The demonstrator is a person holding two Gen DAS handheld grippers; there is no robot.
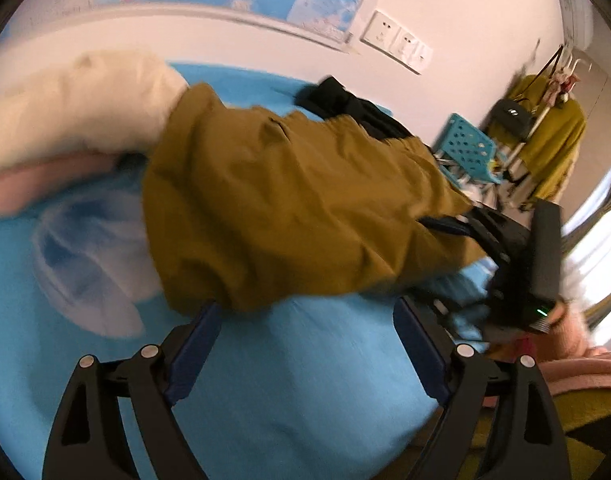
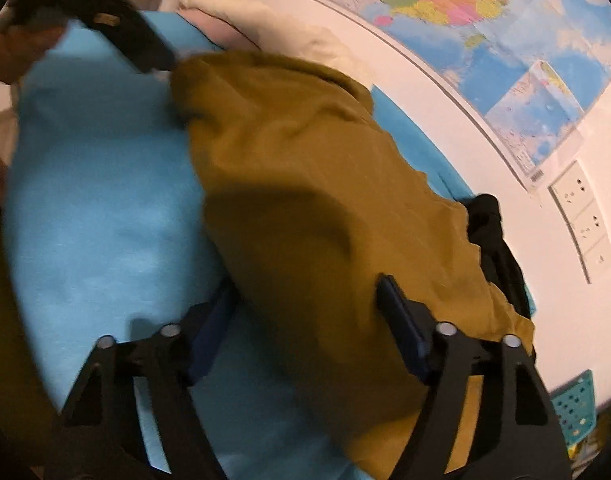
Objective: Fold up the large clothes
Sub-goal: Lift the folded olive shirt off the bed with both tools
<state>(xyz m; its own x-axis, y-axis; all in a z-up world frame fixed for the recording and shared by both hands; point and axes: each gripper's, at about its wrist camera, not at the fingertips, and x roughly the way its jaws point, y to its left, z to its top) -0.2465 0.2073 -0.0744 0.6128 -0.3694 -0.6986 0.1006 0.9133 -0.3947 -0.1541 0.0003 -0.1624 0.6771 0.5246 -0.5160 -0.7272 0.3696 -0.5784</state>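
Observation:
A large mustard-brown garment point(image 1: 297, 208) lies crumpled on a blue bed sheet point(image 1: 297, 380); it also shows in the right wrist view point(image 2: 313, 200). My left gripper point(image 1: 309, 320) is open, its fingers at the garment's near edge, nothing between them. My right gripper point(image 2: 309, 296) is open with its jaws wide; garment cloth lies between and over the fingers. The right gripper also shows at the garment's right end in the left wrist view point(image 1: 517, 256). The left gripper shows at the garment's far end in the right wrist view point(image 2: 117, 36).
A black garment point(image 1: 345, 104) lies behind the brown one, near the wall. A cream pillow point(image 1: 77, 104) and pink cloth point(image 1: 45, 180) lie at the left. A turquoise perforated stool point(image 1: 465, 148) and a rack with a yellow garment point(image 1: 553, 148) stand at the right. A wall map point(image 2: 485, 20) and sockets point(image 2: 581, 212) are behind.

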